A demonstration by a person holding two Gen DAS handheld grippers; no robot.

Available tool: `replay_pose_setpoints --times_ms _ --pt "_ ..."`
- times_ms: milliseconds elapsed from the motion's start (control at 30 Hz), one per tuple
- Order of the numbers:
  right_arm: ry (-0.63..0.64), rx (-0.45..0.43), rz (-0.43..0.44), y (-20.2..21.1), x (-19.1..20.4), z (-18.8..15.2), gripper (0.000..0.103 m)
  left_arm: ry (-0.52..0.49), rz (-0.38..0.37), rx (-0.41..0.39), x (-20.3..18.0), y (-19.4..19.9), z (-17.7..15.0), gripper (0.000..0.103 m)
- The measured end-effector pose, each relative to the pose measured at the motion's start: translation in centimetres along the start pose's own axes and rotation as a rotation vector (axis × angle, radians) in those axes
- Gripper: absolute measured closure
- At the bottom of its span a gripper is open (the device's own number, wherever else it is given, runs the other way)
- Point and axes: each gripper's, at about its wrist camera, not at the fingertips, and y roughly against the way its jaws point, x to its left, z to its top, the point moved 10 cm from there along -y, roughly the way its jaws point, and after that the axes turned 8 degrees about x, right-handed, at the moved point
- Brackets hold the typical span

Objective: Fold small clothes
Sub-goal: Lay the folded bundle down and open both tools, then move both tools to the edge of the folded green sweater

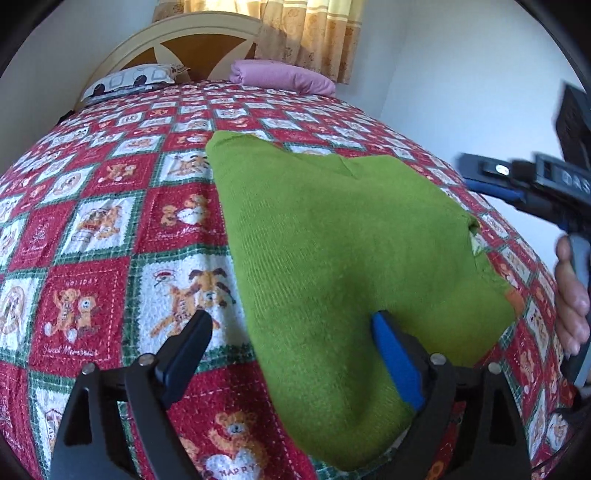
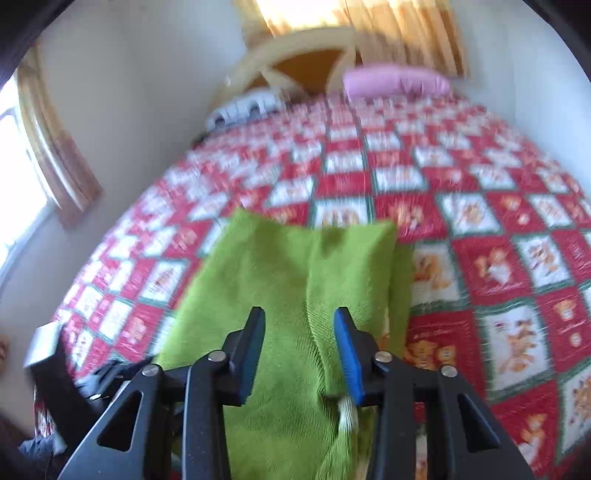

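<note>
Green cloth (image 1: 332,251): a small green knitted garment, folded over on itself, lying flat on the bed. It sits near the close edge of the bed, a bit to the right of the middle in the left wrist view.
Cloth edges: the far edge shows two humps with a dip between them. On the right side a bit of pale lining and an orange patch peek out.
Bed cover (image 1: 110,221): a quilt of red and white squares with little bears and dogs on it. It lies under the green cloth.
Left gripper (image 1: 291,321): its two fingers stand wide apart. The near left corner of the green cloth lies between them, but the pads do not press on it. The blue pad (image 1: 397,360) on the right lies right against the cloth.
Right gripper (image 2: 300,317): its fingers are partly open and sit over the near end of the green cloth. A raised fold of cloth runs between them. They do not pinch it. This view is blurry.
Person's hand (image 1: 570,295): seen at the right edge, wrapped around the right gripper's handle.
Pillows: a pink pillow (image 1: 280,75) and a white patterned pillow (image 1: 129,79) lie at the far end by the headboard (image 1: 155,40).
Curtain (image 1: 314,33): yellow, hanging behind the bed.
</note>
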Motion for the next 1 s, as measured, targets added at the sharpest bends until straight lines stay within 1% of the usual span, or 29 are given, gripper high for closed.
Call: replay_pose_setpoints --times_ms 33,67,100,133,167,267,300,367,433,467,567,600,633,667,700,733,800,867,933,967,1000 --pt "-0.020 0.055 -0.047 -1.9 -1.3 -0.3 0.067 -0.015 0.009 -0.002 -0.2 0.0 -0.1 0.009" --pt "-0.042 0.089 -0.124 -3.5 -3.1 -0.6 0.078 -0.021 0.017 -0.002 -0.3 0.0 -0.2 0.008" --pt "-0.057 0.081 -0.165 -4.0 -4.4 -0.5 0.081 -0.027 0.020 -0.003 -0.3 0.0 -0.2 0.008" --pt "-0.083 0.060 -0.134 -3.9 -4.9 -0.4 0.081 -0.032 0.016 -0.002 -0.4 0.0 -0.2 0.007" --pt "-0.100 0.060 -0.125 -3.9 -4.8 -0.3 0.081 -0.035 0.008 0.002 -0.5 -0.1 -0.3 0.005" --pt "-0.068 0.040 -0.176 -2.3 -3.8 -0.5 0.081 -0.021 -0.003 -0.011 -0.3 0.1 -0.2 0.004" --pt "-0.060 0.026 -0.174 -2.0 -3.1 -0.5 0.078 -0.016 -0.011 -0.018 -0.2 0.3 -0.2 0.004" --pt "-0.025 -0.006 -0.100 -0.6 -0.5 -0.7 0.078 0.002 -0.029 -0.039 0.0 0.7 -0.1 0.004" --pt "0.049 -0.017 -0.025 0.0 2.8 -0.8 0.078 0.030 -0.043 -0.071 0.6 1.2 0.2 0.004" --pt "0.101 -0.008 -0.002 -0.2 4.5 -1.2 0.077 0.046 -0.046 -0.088 0.9 1.5 0.3 0.004" --pt "0.205 0.042 0.033 -1.8 7.5 -2.4 0.076 0.099 -0.046 -0.128 1.9 2.2 0.5 0.003" --pt "0.223 0.065 0.014 -2.7 7.7 -3.0 0.076 0.118 -0.038 -0.137 2.3 2.4 0.6 0.002" --pt "0.236 0.117 -0.051 -4.4 7.1 -4.0 0.076 0.142 -0.028 -0.145 2.8 2.5 0.5 0.001" --pt "0.247 0.120 -0.078 -5.1 7.0 -4.1 0.076 0.156 -0.019 -0.145 3.1 2.4 0.6 0.000" --pt "0.273 0.091 -0.096 -5.2 7.0 -4.0 0.076 0.173 -0.010 -0.142 3.5 2.3 0.5 0.000" --pt "0.277 0.088 -0.102 -5.3 7.1 -3.9 0.076 0.189 -0.006 -0.138 3.8 2.2 0.5 0.000" --pt "0.257 0.091 -0.100 -5.1 6.9 -4.0 0.076 0.211 -0.001 -0.127 4.3 1.9 0.6 0.000" --pt "0.266 0.079 -0.093 -4.8 6.9 -4.0 0.075 0.218 0.007 -0.110 4.4 1.5 1.0 0.000" --pt "0.259 0.050 -0.041 -3.8 6.7 -3.9 0.073 0.202 0.021 -0.089 4.0 1.0 1.5 0.000" --pt "0.242 0.033 -0.015 -3.0 6.3 -3.7 0.067 0.183 0.027 -0.088 3.6 1.0 1.6 0.000" --pt "0.206 0.007 0.001 -2.1 5.3 -3.4 0.058 0.163 0.037 -0.087 3.2 0.8 1.9 0.000"
